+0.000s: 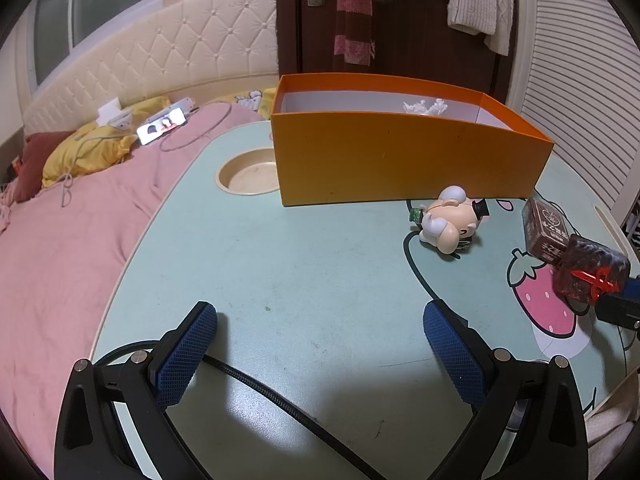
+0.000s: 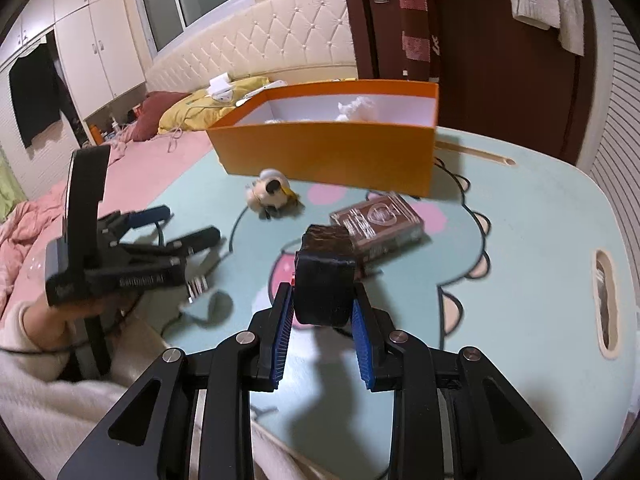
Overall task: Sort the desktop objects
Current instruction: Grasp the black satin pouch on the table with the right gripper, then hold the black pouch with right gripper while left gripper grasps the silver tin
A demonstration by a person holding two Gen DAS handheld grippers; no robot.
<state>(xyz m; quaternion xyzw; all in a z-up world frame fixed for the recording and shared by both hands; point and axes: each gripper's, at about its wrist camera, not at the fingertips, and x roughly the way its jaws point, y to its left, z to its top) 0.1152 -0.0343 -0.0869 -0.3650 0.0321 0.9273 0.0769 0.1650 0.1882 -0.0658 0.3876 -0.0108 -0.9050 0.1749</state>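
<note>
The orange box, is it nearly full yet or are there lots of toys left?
Not nearly. The orange box has only something white inside. The right gripper is holding a dark block above the table. Still out: the little figurine and the brown card box. The left gripper is open, holding nothing.

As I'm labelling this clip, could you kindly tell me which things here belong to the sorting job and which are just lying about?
Part of the job:
- orange box
- dark block clamped in the right gripper
- pig figurine
- brown card box
- left gripper, jaws apart, holding nothing

Just lying about:
- phone on the pink bedding
- yellow pillow
</note>
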